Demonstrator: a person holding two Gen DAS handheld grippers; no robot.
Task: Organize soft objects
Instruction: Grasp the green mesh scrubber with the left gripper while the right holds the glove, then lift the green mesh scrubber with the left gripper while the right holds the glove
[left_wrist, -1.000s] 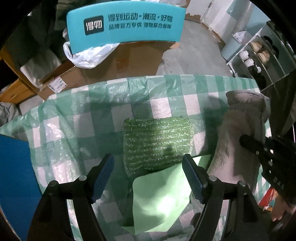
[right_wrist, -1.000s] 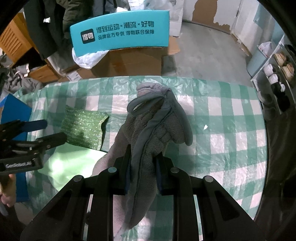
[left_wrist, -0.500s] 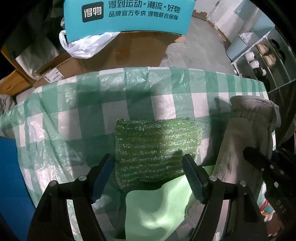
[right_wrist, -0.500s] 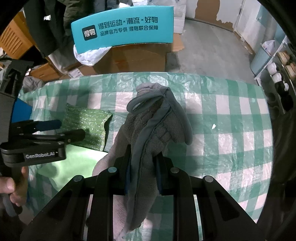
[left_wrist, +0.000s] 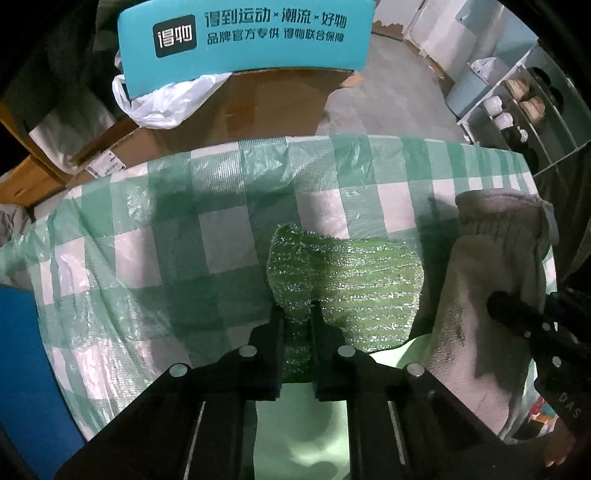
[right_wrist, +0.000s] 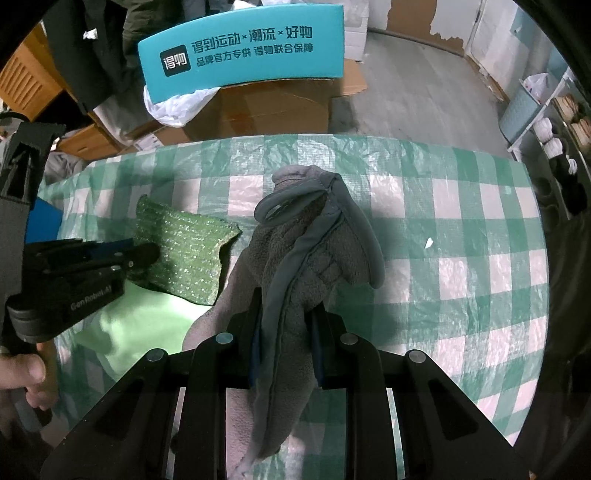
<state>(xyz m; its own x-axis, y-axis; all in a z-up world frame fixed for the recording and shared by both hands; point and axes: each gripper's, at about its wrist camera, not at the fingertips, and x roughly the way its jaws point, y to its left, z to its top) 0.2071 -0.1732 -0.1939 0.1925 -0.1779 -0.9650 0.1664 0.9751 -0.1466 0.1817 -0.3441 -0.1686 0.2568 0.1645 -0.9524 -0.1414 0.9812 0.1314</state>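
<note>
A sparkly green scouring cloth (left_wrist: 354, 280) lies on the green-and-white checked tablecloth (left_wrist: 221, 236), partly over a pale green cloth (left_wrist: 299, 435). My left gripper (left_wrist: 297, 314) is shut on the scouring cloth's near edge, which bunches up between the jaws. It also shows in the right wrist view (right_wrist: 147, 254) pinching that cloth (right_wrist: 188, 254). My right gripper (right_wrist: 284, 310) is shut on a grey fleece towel (right_wrist: 310, 251) with a smooth grey trim, held bunched above the table. The towel shows at the right in the left wrist view (left_wrist: 491, 295).
A teal box with Chinese print (right_wrist: 240, 51) sits on brown cartons (right_wrist: 266, 107) beyond the table's far edge. A blue panel (left_wrist: 29, 369) lies at the left. White shelving (left_wrist: 517, 96) stands at the far right. The pale green cloth (right_wrist: 140, 325) lies by the towel.
My left gripper has closed from wide open onto the green scouring cloth, crumpling its left side. The right gripper keeps holding the grey towel in much the same place.
</note>
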